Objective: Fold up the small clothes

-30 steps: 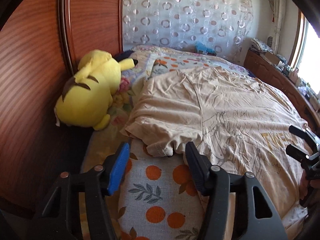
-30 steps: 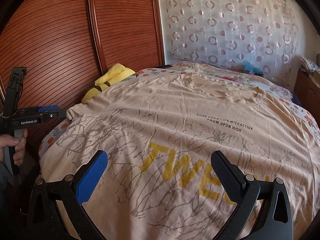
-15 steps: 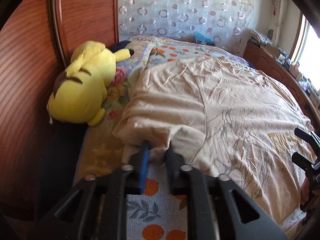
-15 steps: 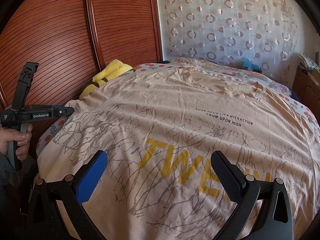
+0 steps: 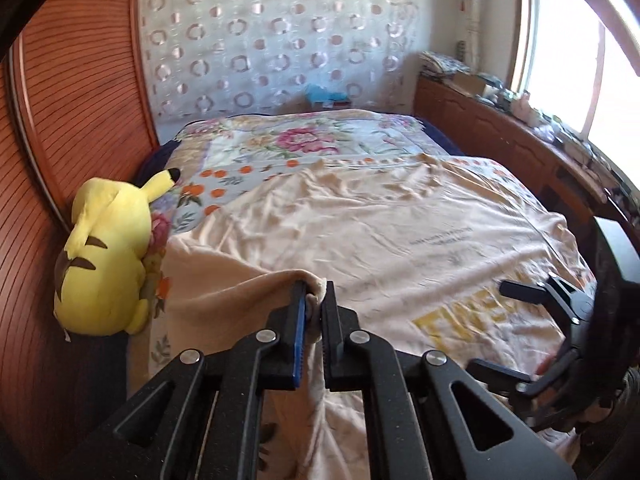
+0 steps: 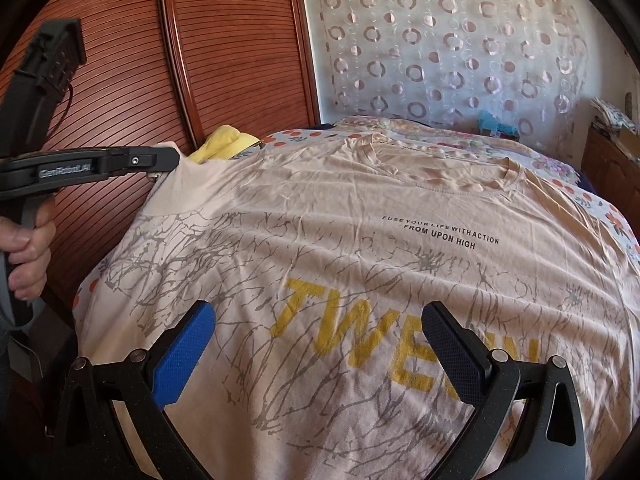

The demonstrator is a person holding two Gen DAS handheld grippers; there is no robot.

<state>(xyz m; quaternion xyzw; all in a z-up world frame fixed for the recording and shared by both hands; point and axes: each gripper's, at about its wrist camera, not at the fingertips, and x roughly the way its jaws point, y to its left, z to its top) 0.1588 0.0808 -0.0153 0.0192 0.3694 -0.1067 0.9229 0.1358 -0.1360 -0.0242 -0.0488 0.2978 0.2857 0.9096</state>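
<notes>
A beige T-shirt (image 6: 360,216) with grey line print and yellow letters lies front up, spread over the bed; it also shows in the left wrist view (image 5: 380,224). My left gripper (image 5: 314,294) is shut on the shirt's left sleeve edge (image 5: 316,286) and holds it lifted off the bed; it also shows in the right wrist view (image 6: 168,164), at the far left. My right gripper (image 6: 316,344) is open and empty, low over the shirt's lower front near the yellow letters. It shows at the right edge of the left wrist view (image 5: 528,312).
A yellow plush toy (image 5: 108,256) lies at the bed's left edge against the wooden slatted wardrobe door (image 6: 120,60). A flowered bedspread (image 5: 304,136) covers the bed. A wooden side unit (image 5: 500,128) with clutter runs along the right under the window. A patterned curtain (image 6: 440,40) hangs behind.
My left gripper closed on the sleeve edge, then lifted it up and inward over the shirt. My right gripper stayed open and hardly moved.
</notes>
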